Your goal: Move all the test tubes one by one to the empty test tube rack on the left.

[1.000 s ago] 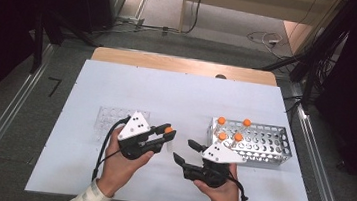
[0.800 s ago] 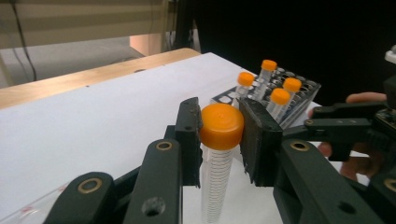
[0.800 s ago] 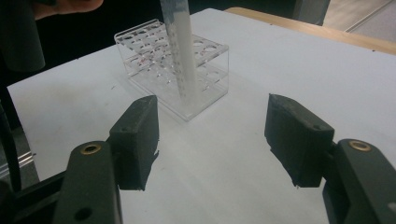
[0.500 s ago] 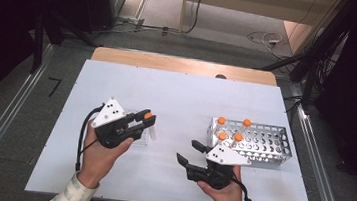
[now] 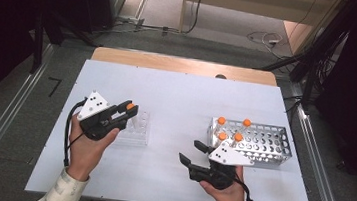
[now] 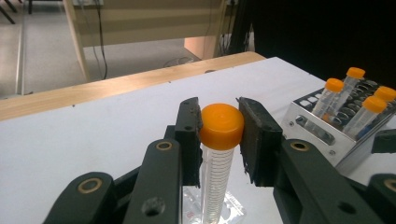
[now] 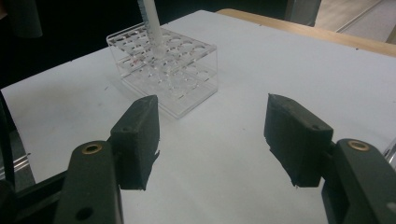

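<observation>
My left gripper (image 5: pixel 128 110) is shut on the orange cap of a clear graduated tube (image 6: pixel 215 177), held upright over the clear plastic rack (image 5: pixel 138 130). In the right gripper view the tube (image 7: pixel 150 21) comes down to the top of that clear rack (image 7: pixel 173 74) near its far corner; I cannot tell whether it sits in a hole. My right gripper (image 5: pixel 195 152) rests low over the table in front of the metal rack (image 5: pixel 267 145), open with nothing between its fingers. The metal rack holds several orange-capped tubes (image 5: pixel 229 128).
The white table (image 5: pixel 182 96) has a wooden strip (image 5: pixel 180 64) along its far edge. In the left gripper view the metal rack (image 6: pixel 317 135) stands at the right with its tubes. Cables lie on the floor beyond the table.
My left hand has carried the tube leftward from the middle of the table to over the clear rack. The right hand has stayed put.
</observation>
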### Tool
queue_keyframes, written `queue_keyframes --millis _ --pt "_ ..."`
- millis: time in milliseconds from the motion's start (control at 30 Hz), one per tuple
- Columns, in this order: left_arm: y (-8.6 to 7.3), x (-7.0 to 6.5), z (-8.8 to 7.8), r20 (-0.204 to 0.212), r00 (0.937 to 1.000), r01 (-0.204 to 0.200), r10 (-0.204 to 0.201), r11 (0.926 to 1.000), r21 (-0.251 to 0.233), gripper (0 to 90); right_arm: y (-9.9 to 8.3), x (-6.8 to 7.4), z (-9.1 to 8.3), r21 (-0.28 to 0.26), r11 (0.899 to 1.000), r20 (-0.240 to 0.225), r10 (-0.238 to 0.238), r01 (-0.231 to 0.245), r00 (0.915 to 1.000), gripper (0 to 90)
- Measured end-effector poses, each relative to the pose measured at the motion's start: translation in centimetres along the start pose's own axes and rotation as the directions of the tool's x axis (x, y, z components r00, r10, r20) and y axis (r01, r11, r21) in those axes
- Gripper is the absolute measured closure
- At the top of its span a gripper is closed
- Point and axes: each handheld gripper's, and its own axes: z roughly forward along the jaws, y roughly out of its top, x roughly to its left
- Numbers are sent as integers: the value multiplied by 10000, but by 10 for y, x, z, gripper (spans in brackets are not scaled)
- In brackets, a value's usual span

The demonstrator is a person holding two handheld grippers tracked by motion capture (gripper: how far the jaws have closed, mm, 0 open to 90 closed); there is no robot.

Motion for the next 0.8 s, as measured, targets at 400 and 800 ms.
queue_keyframes --millis 400,800 --pt "-10 -3 7 -379 9980 -490 506 9980 404 704 0 -1 -2 -49 10000 25 7 -7 10000 351" --pt "-40 -9 18 -801 9931 -764 851 9914 1065 702 -1 -3 -6 -89 9999 51 49 -49 10000 351"
